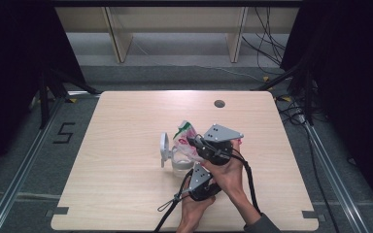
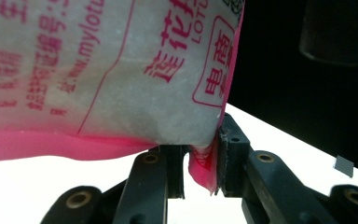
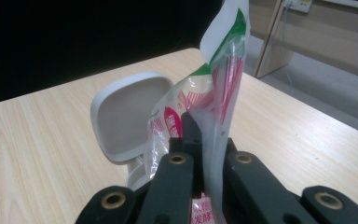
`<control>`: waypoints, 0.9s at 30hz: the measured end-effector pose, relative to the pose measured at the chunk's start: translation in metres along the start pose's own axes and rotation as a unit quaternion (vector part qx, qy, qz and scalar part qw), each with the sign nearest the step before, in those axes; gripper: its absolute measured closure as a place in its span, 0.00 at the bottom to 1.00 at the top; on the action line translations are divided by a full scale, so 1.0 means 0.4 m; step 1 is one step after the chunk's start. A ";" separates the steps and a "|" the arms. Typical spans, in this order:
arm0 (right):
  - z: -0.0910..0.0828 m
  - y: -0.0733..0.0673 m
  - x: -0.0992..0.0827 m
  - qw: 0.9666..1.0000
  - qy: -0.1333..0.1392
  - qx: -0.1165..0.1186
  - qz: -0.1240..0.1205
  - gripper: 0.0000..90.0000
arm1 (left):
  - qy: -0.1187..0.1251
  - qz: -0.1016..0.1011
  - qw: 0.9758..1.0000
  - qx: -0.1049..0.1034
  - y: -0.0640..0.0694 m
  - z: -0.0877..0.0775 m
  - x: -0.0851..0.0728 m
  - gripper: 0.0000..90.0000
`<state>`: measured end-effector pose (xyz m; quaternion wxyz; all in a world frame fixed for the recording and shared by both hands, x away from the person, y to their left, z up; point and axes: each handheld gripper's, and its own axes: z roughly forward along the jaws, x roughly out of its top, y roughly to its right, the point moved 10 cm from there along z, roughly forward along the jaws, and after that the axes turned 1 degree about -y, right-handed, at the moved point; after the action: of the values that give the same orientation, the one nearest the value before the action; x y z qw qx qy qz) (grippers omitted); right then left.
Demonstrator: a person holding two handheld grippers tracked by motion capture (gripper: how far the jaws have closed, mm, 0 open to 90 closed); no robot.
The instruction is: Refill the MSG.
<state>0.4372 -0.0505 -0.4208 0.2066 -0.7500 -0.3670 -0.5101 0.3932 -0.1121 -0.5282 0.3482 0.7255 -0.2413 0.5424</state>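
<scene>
While both tongs [image 1: 194, 141] pinch one printed bag [image 1: 184, 132] | one white container [image 1: 167, 154] | one table [image 1: 126, 184]

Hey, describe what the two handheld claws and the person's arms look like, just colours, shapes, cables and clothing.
Both are black two-jaw tools. The right claw carries a grey three-cornered plate dotted with small holes, and so does the left claw. Black cables trail from them toward the table's near edge, one ending in a small loop. In the gripper views, the jaw arms are black links with brass-coloured pivot rings. A dark grey sleeve cuff shows on the right arm.
</scene>
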 end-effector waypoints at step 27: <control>0.005 -0.006 -0.005 1.000 -0.009 0.005 -0.002 1.00 | 0.002 0.001 1.000 -0.001 -0.002 -0.001 -0.001 0.84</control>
<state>0.4360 -0.0482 -0.4237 0.2058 -0.7528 -0.3732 -0.5016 0.3937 -0.1112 -0.5288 0.3492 0.7237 -0.2417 0.5439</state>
